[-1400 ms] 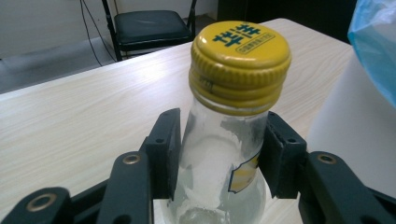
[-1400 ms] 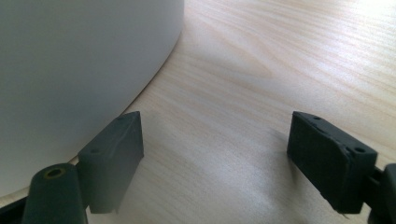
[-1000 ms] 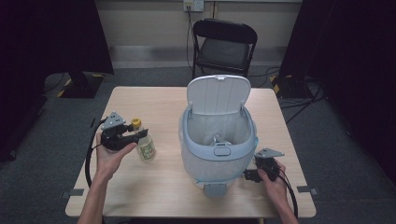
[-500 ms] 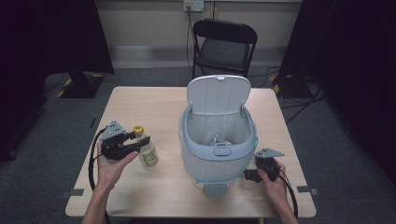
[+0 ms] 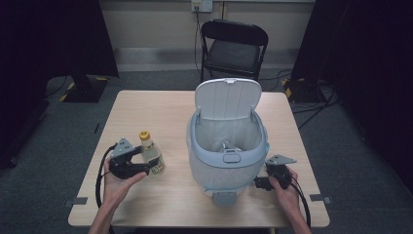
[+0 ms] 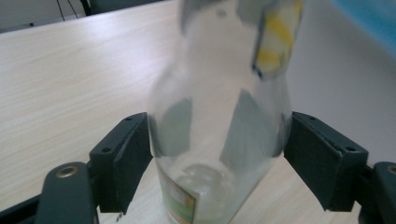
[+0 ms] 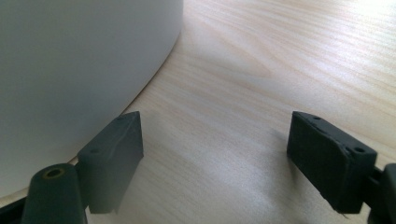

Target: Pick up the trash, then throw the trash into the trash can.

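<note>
Clear bottle (image 6: 217, 116) sits clamped in the left gripper (image 6: 217, 154), beside the open bin (image 5: 227, 146).

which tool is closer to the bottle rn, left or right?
Left. The left tool has its jaws on either side of the bottle, at its lower body. The right tool sits across the table, past the bin.

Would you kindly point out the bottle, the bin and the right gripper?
bottle (image 5: 151, 155): high view, on its clear body.
bin (image 5: 226, 169): high view, on its front wall.
right gripper (image 7: 212, 161): right gripper view, midway between its open jaws.
</note>
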Motion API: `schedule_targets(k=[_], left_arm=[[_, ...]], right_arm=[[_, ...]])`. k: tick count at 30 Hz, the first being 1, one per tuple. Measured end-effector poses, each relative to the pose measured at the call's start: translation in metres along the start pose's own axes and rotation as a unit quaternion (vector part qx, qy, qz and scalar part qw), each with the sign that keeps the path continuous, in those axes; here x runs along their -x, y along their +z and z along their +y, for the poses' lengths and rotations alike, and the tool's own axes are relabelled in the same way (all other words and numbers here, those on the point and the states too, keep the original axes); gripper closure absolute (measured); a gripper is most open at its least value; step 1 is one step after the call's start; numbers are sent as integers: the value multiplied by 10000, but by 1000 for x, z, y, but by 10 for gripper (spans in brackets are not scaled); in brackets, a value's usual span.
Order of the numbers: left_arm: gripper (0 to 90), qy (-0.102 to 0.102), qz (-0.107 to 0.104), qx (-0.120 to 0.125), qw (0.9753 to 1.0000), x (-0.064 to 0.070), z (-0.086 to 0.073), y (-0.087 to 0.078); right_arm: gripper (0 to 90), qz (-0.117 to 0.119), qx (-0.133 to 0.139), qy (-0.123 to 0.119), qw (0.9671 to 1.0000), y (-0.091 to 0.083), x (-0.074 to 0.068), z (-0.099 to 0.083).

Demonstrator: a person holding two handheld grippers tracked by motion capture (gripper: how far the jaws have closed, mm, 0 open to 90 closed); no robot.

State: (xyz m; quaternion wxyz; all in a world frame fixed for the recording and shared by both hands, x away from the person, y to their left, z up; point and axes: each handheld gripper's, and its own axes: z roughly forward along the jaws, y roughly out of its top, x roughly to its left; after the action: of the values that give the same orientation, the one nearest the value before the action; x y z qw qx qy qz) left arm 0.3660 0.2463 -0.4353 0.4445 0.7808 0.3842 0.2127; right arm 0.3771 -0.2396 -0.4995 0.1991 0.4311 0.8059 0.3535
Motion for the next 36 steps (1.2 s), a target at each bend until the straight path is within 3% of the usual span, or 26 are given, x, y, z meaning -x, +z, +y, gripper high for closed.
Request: schedule_targets(k=[1,5,10,13,15,17,24,28,36], left_arm=[[230,78,104,-34,9999,2,-3,3],[240,-25,206,-42,9998,5,-12,13],[232,-82,259,-279,9992,5,-26,30],[264,63,234,-411,9989,1,-30,40],[259,-155,197,-338,9991,1,-30,41],[268,49,283,-383,9989,3,-29,41],[278,-130,288,-375,9988,4,-29,42],[282,44,322,-565,9979,6,-23,45],[283,-93,217,-515,9984,2,-23,45]], right_arm=[[178,0,0,-1,10000,0,0,0],[178,1,2,0,10000,0,0,0],[178,0,0,-1,10000,0,0,0],[178,1,0,-2,10000,0,0,0],[177,3,1,0,10000,0,0,0],[173,12,1,4,10000,0,0,0],[173,14,1,-2,10000,0,0,0],[173,14,0,-2,10000,0,0,0],[148,73,-9,-37,10000,1,0,0]])
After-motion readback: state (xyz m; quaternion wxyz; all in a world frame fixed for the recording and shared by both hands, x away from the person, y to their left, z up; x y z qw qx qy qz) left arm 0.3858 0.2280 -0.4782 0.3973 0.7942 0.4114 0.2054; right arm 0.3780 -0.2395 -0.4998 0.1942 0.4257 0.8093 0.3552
